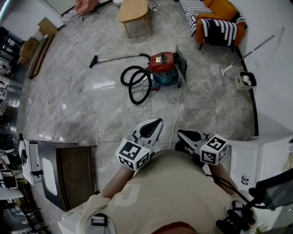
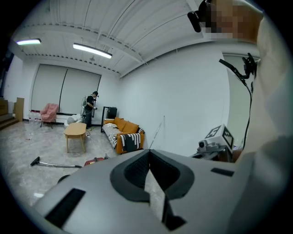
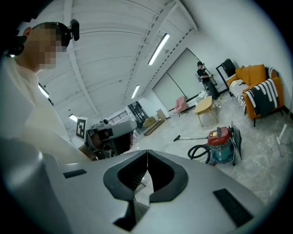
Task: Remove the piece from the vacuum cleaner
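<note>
The vacuum cleaner (image 1: 164, 68) has a red top and a teal body and stands on the grey floor ahead of me. Its black hose (image 1: 136, 84) lies in loops at its left. A metal wand (image 1: 119, 57) runs left to a dark floor nozzle (image 1: 93, 61). My left gripper (image 1: 158, 121) and right gripper (image 1: 181, 133) are held close to my chest, well short of the vacuum. Both are shut with nothing between the jaws. In the right gripper view the vacuum (image 3: 221, 141) sits beyond the closed jaw tips (image 3: 147, 153). Its red top (image 2: 94, 161) just shows in the left gripper view.
A white power cord (image 1: 176, 114) runs from the vacuum toward me. Farther off stand a wooden coffee table (image 1: 133, 11) and an orange sofa with striped throws (image 1: 215, 20). A dark cabinet (image 1: 68, 169) is at my left, a white counter (image 1: 256, 155) at my right. A person (image 2: 91, 107) stands far off.
</note>
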{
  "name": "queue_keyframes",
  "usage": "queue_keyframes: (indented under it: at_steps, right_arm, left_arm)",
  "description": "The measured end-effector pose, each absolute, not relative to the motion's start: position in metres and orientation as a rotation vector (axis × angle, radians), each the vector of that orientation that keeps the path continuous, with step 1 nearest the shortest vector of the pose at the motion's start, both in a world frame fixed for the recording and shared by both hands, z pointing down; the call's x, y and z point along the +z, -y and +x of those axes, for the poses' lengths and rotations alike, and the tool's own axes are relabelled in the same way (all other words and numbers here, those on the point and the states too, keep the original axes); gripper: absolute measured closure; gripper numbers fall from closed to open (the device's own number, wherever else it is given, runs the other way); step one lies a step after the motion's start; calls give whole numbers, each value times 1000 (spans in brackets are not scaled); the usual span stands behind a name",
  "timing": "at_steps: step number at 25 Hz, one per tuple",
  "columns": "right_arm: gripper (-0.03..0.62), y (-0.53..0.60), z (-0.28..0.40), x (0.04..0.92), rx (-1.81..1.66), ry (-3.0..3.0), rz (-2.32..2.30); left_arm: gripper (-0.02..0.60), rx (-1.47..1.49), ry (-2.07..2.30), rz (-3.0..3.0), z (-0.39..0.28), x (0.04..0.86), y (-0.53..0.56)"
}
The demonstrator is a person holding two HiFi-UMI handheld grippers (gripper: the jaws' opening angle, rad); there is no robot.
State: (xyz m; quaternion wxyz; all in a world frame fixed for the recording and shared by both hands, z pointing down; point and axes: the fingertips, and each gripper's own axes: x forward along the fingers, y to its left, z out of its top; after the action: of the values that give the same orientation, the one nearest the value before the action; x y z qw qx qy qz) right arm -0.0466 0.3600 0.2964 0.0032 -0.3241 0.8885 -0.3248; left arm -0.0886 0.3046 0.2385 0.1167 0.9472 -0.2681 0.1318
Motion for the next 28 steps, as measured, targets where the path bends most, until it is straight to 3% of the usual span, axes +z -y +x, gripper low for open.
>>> queue_keyframes:
  at_steps: [15,28]
  right_arm:
    - [591,-339,-37,320,-916,-2964,-910]
    - [591,-285,-42,326,-953,-3002,-1046]
  left_arm:
    - [578,510,895,2791,-59,249,-271]
    - [578,418,857,2811,-71,252,-207]
